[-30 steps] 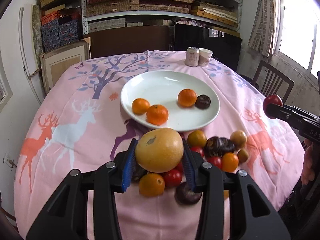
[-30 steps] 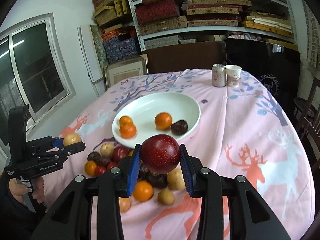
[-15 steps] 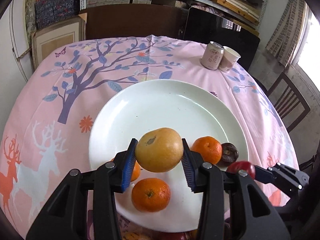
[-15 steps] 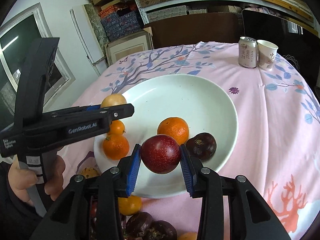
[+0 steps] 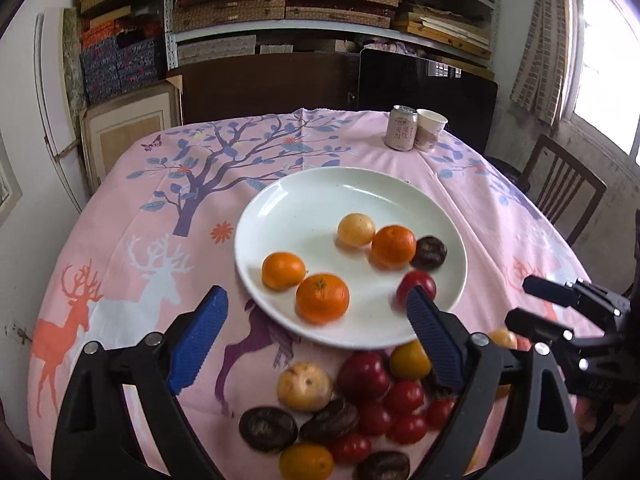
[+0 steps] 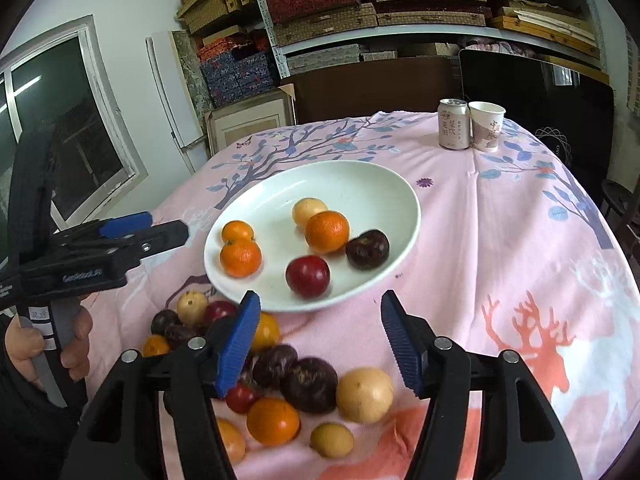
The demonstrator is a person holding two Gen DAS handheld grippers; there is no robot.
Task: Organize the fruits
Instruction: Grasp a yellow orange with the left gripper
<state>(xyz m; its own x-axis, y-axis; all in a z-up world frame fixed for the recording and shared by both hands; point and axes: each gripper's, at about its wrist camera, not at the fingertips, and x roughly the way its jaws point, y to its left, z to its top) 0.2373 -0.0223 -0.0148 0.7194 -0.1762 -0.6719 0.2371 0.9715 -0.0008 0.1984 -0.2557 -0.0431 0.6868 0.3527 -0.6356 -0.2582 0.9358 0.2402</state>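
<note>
A white plate (image 5: 280,216) sits mid-tabletop on a pink cloth (image 5: 120,240) printed with deer and a tree. On the plate lie a pale yellow fruit (image 5: 356,229), three oranges (image 5: 322,298), a dark purple fruit (image 5: 429,253) and a red plum (image 6: 308,276). The left gripper (image 5: 316,340) has just been opening; its blue pads stand wide apart with nothing between them, near the plate's front rim. The right gripper (image 6: 320,340) has also just been opening and holds nothing, its pads apart just in front of the plate.

On the near side of the plate a loose heap of fruit (image 6: 312,384) rests on the cloth: red, dark purple, orange and yellowish pieces, touching one another. Both grippers' fingers cover part of this heap, and its nearest pieces are cut off or blurred.

At the tabletop's far edge a drink can (image 6: 454,124) stands touching a paper cup (image 6: 486,126); both carry printed characters too small to read. In the right wrist view the left gripper's body shows a label, blurred, seemingly "GenRobot.AI". A hand (image 6: 44,344) grips its handle. Shelves (image 5: 320,4) of stacked boxes fill the back wall, and a wooden chair (image 5: 564,188) stands at the right.
</note>
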